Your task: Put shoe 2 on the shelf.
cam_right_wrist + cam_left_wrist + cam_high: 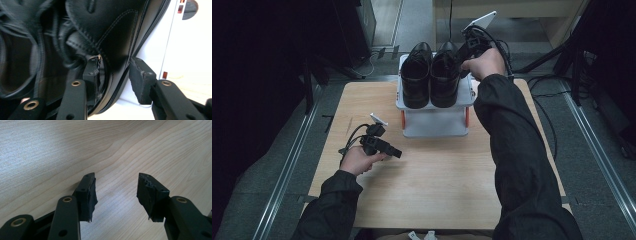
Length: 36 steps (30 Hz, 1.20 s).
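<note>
Two black leather shoes stand side by side on a white rack (pixel 434 125) at the table's far middle, the left shoe (pixel 416 75) beside the right shoe (pixel 445 75). My right gripper (pixel 460 62) is at the right shoe's far right side. In the right gripper view its jaws (pixel 115 75) straddle the shoe's side wall (pixel 117 32): one jaw is inside the opening, the other outside and standing off the leather, so it is open. My left gripper (pixel 398 152) rests low over the table's left part, open and empty (pixel 116 192).
The wooden table (pixel 437 180) has bare surface in front of the rack and under the left gripper (pixel 50 150). The rack's white top shelf (pixel 155 50) shows beside the shoe. Cables and dark stands lie on the floor beyond and right of the table (pixel 557 90).
</note>
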Each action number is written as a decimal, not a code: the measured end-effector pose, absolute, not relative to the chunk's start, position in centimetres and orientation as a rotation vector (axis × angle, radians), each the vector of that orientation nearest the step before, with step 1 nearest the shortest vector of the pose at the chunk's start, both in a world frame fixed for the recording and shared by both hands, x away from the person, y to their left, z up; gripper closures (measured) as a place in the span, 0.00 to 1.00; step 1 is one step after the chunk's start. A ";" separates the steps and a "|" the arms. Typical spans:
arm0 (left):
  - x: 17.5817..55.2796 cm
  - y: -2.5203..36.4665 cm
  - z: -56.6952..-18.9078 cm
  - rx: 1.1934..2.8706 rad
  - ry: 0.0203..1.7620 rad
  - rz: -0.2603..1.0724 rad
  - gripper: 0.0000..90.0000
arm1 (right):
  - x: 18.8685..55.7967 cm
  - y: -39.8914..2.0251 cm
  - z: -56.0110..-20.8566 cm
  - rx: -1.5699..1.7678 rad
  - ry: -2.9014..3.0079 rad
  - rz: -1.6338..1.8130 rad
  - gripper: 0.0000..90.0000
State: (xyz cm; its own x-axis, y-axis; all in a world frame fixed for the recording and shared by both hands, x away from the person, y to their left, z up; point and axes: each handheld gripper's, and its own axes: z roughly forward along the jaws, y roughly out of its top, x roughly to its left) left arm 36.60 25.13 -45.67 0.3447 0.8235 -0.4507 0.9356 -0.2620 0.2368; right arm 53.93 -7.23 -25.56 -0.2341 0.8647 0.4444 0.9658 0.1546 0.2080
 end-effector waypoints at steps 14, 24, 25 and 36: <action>36.7 25.4 -45.8 2.154 1.550 -0.312 0.54 | 52.9 -10.3 -23.0 -1.736 -2.204 -0.746 0.67; 36.7 25.5 -45.8 2.158 1.549 -0.306 0.54 | 52.3 -12.5 -23.9 -1.726 -2.229 -0.744 0.68; 36.7 25.5 -45.8 2.156 1.548 -0.308 0.54 | 52.3 -12.7 -24.0 -1.719 -2.237 -0.748 0.68; 36.8 25.6 -45.9 2.152 1.550 -0.303 0.53 | 51.5 -14.7 -26.7 -1.720 -2.243 -0.713 0.68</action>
State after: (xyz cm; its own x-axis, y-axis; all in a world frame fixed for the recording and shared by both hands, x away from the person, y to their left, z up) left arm 36.82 25.65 -45.86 0.3378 0.8335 -0.4373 0.9368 -0.2528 0.2419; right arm 51.54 -14.72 -26.75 -0.2869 0.8416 0.4577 0.9514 0.1944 0.2389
